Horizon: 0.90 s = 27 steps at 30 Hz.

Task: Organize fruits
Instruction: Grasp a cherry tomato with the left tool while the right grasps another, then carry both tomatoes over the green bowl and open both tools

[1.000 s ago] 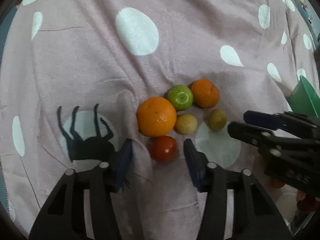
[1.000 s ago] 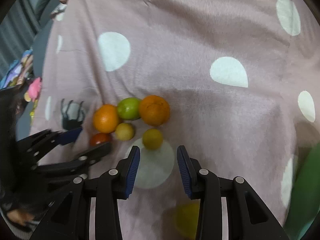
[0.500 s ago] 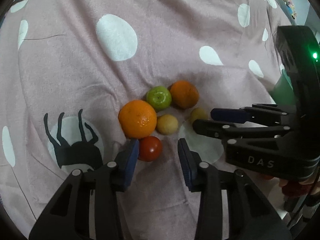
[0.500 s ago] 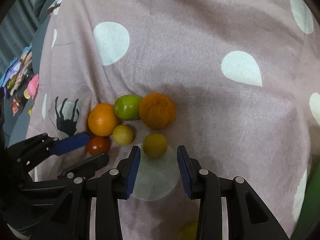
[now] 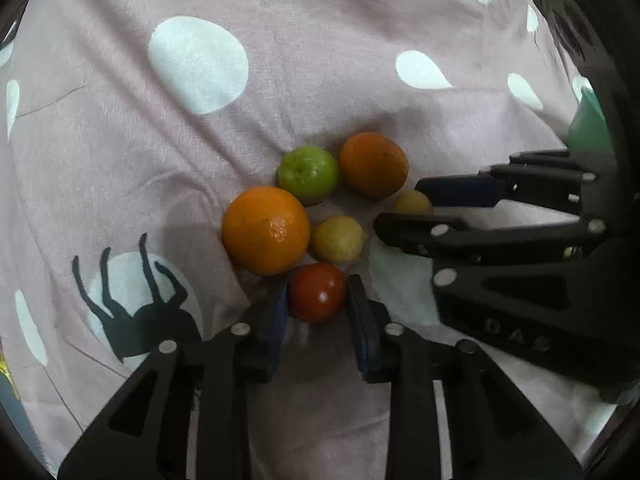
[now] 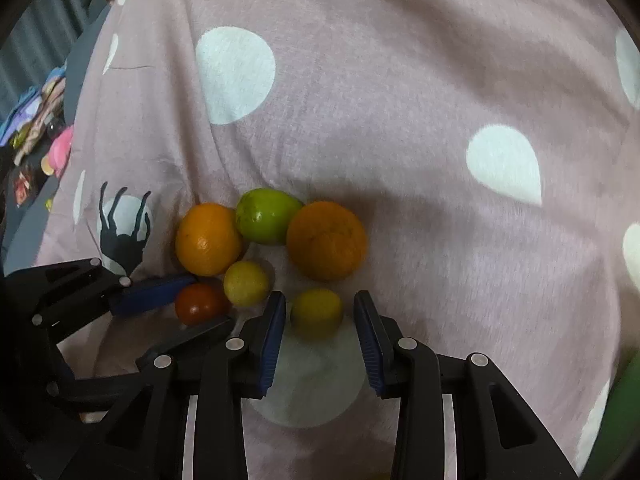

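Note:
Several fruits lie clustered on a pink polka-dot cloth (image 5: pixel 320 60): two oranges (image 5: pixel 266 230) (image 5: pixel 374 164), a green apple (image 5: pixel 308 174), two small yellow-green fruits (image 5: pixel 338 239) (image 5: pixel 412 203) and a red tomato (image 5: pixel 317 292). My left gripper (image 5: pixel 318 300) is open with the tomato between its pads. My right gripper (image 6: pixel 319 316) is open around the right-hand yellow-green fruit (image 6: pixel 316 312). In the right wrist view the tomato (image 6: pixel 200 304) sits between the left gripper's fingers (image 6: pixel 156 294).
A green container (image 5: pixel 588 124) stands at the right edge, partly hidden behind the right gripper. A black deer print (image 5: pixel 136 304) marks the cloth left of the fruits. Colourful clutter (image 6: pixel 36 120) lies beyond the cloth's left edge.
Both grippers have moved forward onto the cluster. The tomato now lies between the left pads and the yellow-green fruit between the right pads. The left jaws have narrowed.

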### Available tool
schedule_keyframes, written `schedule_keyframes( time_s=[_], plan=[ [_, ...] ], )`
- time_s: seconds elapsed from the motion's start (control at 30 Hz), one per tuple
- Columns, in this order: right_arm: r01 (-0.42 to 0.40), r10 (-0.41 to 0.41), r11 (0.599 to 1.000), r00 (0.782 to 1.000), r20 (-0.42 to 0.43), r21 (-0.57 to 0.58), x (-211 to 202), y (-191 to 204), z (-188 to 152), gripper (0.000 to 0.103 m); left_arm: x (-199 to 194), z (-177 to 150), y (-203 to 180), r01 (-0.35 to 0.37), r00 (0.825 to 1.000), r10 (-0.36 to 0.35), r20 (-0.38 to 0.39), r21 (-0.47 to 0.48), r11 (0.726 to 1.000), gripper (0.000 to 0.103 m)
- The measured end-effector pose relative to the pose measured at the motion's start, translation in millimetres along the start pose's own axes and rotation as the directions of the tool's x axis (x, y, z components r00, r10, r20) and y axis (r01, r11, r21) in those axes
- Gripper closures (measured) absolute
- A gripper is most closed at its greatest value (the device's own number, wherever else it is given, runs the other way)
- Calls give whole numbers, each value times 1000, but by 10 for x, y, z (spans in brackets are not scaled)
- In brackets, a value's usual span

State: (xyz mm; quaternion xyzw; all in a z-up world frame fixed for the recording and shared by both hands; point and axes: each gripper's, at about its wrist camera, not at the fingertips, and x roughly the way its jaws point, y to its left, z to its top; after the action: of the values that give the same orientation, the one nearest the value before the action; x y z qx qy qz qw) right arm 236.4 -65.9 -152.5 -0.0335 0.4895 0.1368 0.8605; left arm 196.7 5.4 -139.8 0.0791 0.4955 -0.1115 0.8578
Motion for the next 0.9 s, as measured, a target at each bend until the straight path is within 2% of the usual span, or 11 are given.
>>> schedule_keyframes(
  time_s=[0.07,0.17,0.23,0.43,0.6,0.7,0.9],
  plan=[
    [16,-16,1000,1000,1,-17,10,24,8,75,-2,11,51,36,999,-35,7,-36,999,76],
    [17,-17,1000,1000,10,-17,-3,29,-10,75,-26,-13,51,34,999,-33,17,-40,999,76],
    [0,0,1000,1000,21,0,-58,3,-37,75,-106,-72,93,60,998,-59,21,-62,996,77],
    [-47,41,997,993,110,53,-582,-138,-200,75,-536,-215,131,114,991,-105,86,-101,988,77],
    [-53,32,993,980,197,101,-1095,-334,-436,75,-962,-339,77,160,978,-142,154,-114,980,76],
    [-50,10,986,970,243,159,-1378,-449,-702,75,-1161,-387,37,196,969,-174,178,-110,974,76],
    [-16,-67,963,953,296,270,-1835,-695,-1167,75,-1394,-405,-380,248,951,-234,202,-47,968,76]
  ],
)
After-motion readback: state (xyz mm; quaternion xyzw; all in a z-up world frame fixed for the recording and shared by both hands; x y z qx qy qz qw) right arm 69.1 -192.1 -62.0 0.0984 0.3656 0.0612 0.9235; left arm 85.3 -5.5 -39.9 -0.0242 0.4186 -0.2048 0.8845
